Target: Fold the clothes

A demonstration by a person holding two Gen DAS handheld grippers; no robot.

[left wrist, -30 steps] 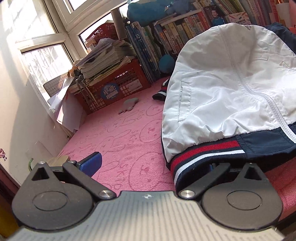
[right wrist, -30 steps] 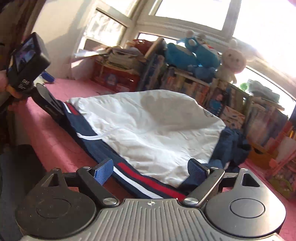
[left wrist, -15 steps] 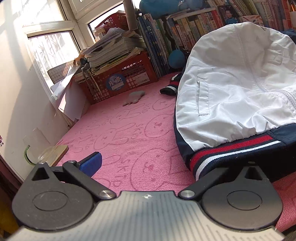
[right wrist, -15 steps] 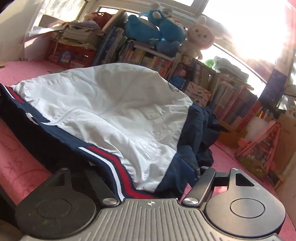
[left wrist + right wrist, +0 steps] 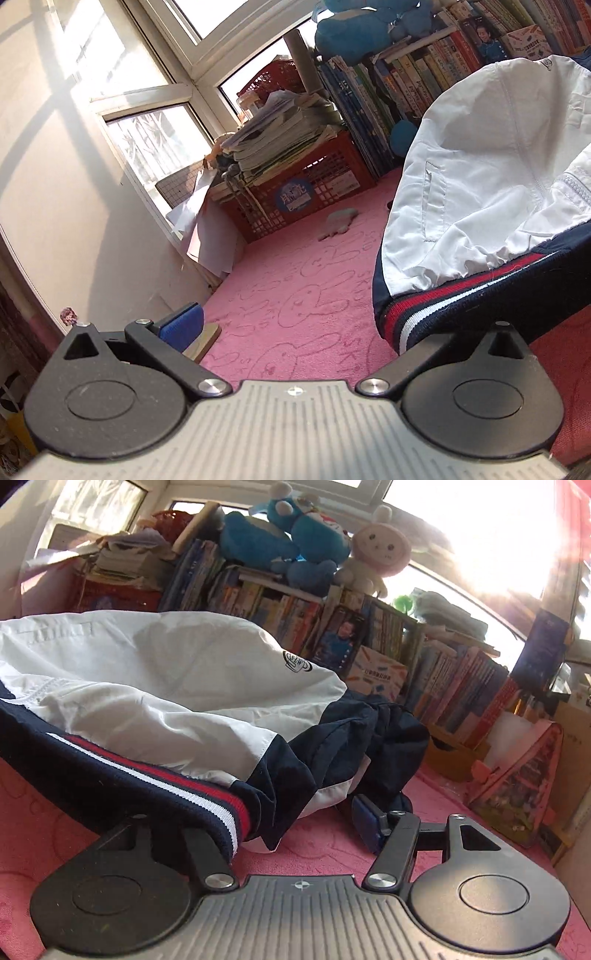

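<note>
A white and navy jacket (image 5: 491, 177) lies spread on a pink surface (image 5: 295, 280) embossed with cartoon outlines, its striped hem band (image 5: 443, 306) at the near edge and its white body rising toward the far side. In the left wrist view the jacket fills the right half; in the right wrist view it stretches from the left edge to the middle, with dark navy fabric bunched at its right end and a small round logo on the white cloth.

The left tongs (image 5: 332, 328) sit at the jacket's near left corner. The blue pad (image 5: 183, 325) on the left stands clear over the pink surface; the right finger is hidden under the hem band, and the gap between the 2 is wide, so the tongs are released, not pinching the cloth.

The right tongs (image 5: 295, 830) are at the jacket's near right corner, with the jaws closing. The left finger is buried beneath the hem band; the right blue pad (image 5: 364, 823) stands apart from the hem, so the cloth's corner lies between the jaws but is not yet pinched.

Beyond the jacket, a red crate (image 5: 306, 188) bearing stacked papers stands at the far left by a window (image 5: 155, 140). Rows of books (image 5: 461, 686) line the far side, with blue plush toys (image 5: 291, 535) and a pink and white plush rabbit (image 5: 380, 554) on top. A small grey object (image 5: 338, 223) lies on the pink surface near the crate.
</note>
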